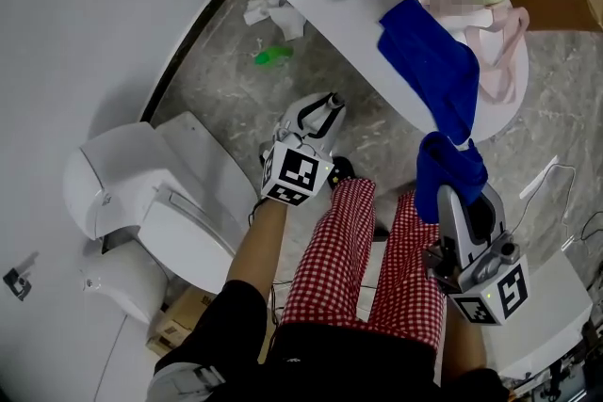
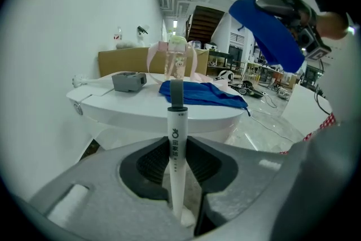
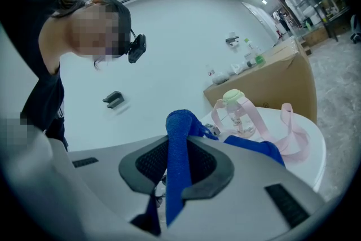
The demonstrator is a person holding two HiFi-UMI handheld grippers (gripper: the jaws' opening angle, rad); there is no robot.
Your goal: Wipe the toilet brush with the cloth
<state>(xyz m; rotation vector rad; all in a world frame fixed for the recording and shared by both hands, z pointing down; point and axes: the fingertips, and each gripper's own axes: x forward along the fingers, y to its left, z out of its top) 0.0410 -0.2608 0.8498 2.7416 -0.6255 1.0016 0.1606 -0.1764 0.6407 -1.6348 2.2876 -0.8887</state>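
Brush (image 2: pixel 176 121): slim round white plastic handle, grey tip; my left gripper (image 2: pixel 177 147) is clamped on it.
Cloth (image 1: pixel 429 61): blue nubby terry, limp; I see one end on the glossy white table (image 1: pixel 330 24) and the other pinched in the right gripper (image 3: pixel 177 161).

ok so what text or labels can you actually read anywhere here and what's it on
"宝家洁": printed down the white toilet brush handle, below a small round logo, in the left gripper view.
Finer print under that on the handle: too small to read.
Markers on the left cube and right cube: black-and-white square patterns, no words.
Nothing else is readable.
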